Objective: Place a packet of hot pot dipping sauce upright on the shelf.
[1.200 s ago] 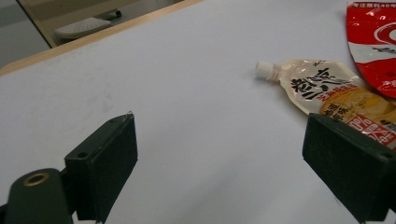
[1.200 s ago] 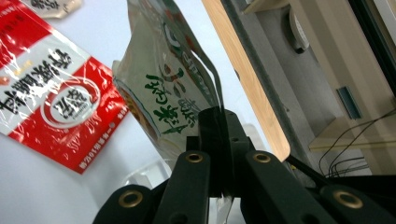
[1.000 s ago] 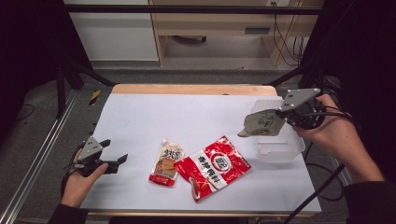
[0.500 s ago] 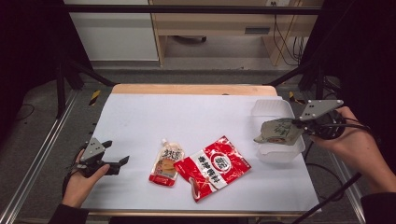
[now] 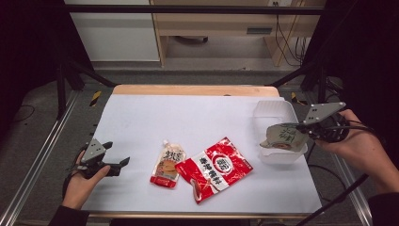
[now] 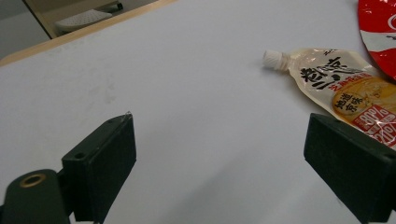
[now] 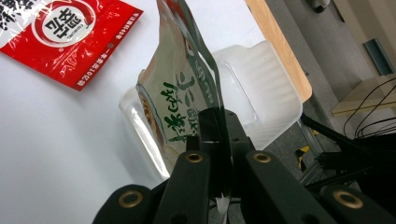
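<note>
Over the clear tub at 3 o'clock: first packet held, not yet dropped.

Your right gripper (image 5: pixel 301 130) has its jaws clamped on the edge of the green-lettered packet (image 5: pixel 283 136), which hangs over the clear tub (image 5: pixel 277 112); judged one of three items nearly placed. Still on the table (image 5: pixel 197 117): the spouted pouch (image 5: pixel 168 165) and red packet (image 5: pixel 214 168), side by side around 6 o'clock. Your left gripper (image 5: pixel 110 165) rests at 8 o'clock, jaws wide apart, empty, pouch just ahead of it.
</note>
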